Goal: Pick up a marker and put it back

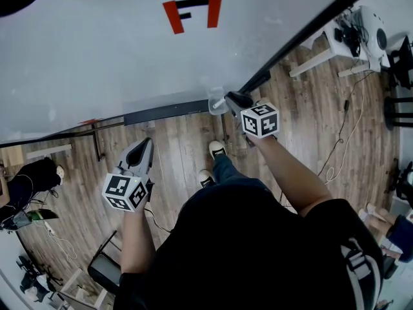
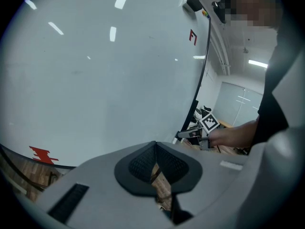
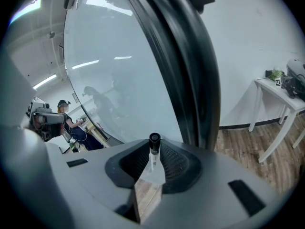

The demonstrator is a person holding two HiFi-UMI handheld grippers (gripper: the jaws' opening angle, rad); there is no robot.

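Observation:
A white marker with a black cap (image 3: 153, 152) stands upright between the pads of my right gripper (image 3: 153, 144), which is shut on it. In the head view the right gripper (image 1: 233, 99) is at the whiteboard's lower edge, its tip beside a small clear holder (image 1: 216, 100). The whiteboard (image 1: 129, 44) carries a red mark (image 1: 192, 13). My left gripper (image 1: 143, 146) hangs lower left over the wooden floor, away from the board. Its tips meet with nothing between them (image 2: 155, 144). The left gripper view also shows the right gripper (image 2: 193, 134) at the board's frame.
The board's black frame (image 1: 310, 31) runs up to the right and fills the middle of the right gripper view (image 3: 190, 66). A white table (image 1: 322, 53) with gear stands at the right. Cables (image 1: 342, 141) trail on the floor. My feet (image 1: 216, 150) stand under the board.

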